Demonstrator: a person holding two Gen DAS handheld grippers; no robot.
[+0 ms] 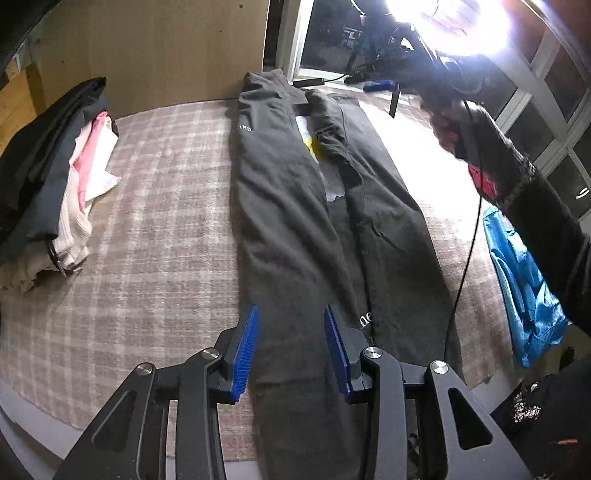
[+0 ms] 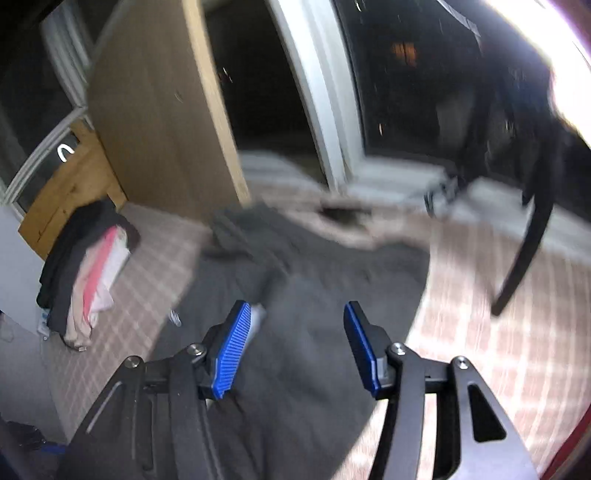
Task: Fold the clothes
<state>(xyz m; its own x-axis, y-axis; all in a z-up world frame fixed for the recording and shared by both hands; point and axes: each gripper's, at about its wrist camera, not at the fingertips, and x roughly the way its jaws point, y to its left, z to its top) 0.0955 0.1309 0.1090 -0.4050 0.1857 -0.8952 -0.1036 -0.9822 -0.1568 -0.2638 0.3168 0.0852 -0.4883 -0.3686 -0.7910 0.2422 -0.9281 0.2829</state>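
A dark grey garment [image 1: 303,229] lies lengthwise on the plaid blanket, both sides folded in so it forms a long strip; a white and yellow print [image 1: 314,147] shows in the middle gap. My left gripper [image 1: 291,317] hovers open over its near end, blue pads apart and empty. In the right wrist view the same grey garment [image 2: 306,295] appears blurred below my right gripper [image 2: 297,314], which is open and holds nothing. A hand in a dark sleeve [image 1: 480,147] holds the right gripper high at the upper right of the left wrist view.
A stack of folded clothes [image 1: 62,192], black, pink and white, sits at the left of the plaid blanket [image 1: 159,229]. A blue garment [image 1: 524,288] lies at the right edge. A wooden cabinet [image 1: 155,51] and dark windows [image 1: 332,33] stand behind. A black cable [image 1: 465,258] hangs over the garment's right side.
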